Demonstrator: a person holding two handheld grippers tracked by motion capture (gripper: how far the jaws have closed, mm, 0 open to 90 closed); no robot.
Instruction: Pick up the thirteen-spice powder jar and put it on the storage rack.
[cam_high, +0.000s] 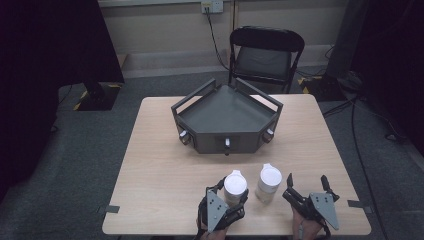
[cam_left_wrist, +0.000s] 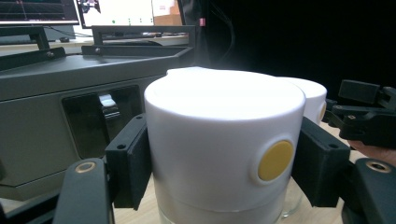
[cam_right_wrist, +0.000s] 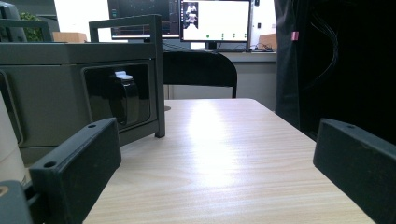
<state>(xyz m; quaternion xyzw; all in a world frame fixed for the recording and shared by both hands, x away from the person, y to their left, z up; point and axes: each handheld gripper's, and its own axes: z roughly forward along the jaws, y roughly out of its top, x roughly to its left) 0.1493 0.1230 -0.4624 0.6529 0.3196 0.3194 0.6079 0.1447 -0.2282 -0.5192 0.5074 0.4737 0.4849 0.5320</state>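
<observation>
Two jars with white lids stand near the table's front edge. My left gripper (cam_high: 233, 194) is shut on the left jar (cam_high: 235, 184), its black pads (cam_left_wrist: 128, 161) pressed against both sides of the white lid (cam_left_wrist: 224, 135), which bears a yellow dot (cam_left_wrist: 275, 160). The right jar (cam_high: 269, 181) stands free just beside it and peeks out behind the held one (cam_left_wrist: 312, 99). Right of that jar, my right gripper (cam_high: 306, 179) rests low over the table, open, with only bare wood between its pads (cam_right_wrist: 74, 168). The left gripper view also catches it (cam_left_wrist: 366, 116) at the right edge.
A grey angular tray (cam_high: 227, 107) with raised rails and knobs (cam_high: 227, 145) on its front wall sits mid-table, just beyond the jars. A black folding chair (cam_high: 265, 52) stands behind the table (cam_high: 160, 165). Monitors (cam_right_wrist: 215, 21) show on a far desk.
</observation>
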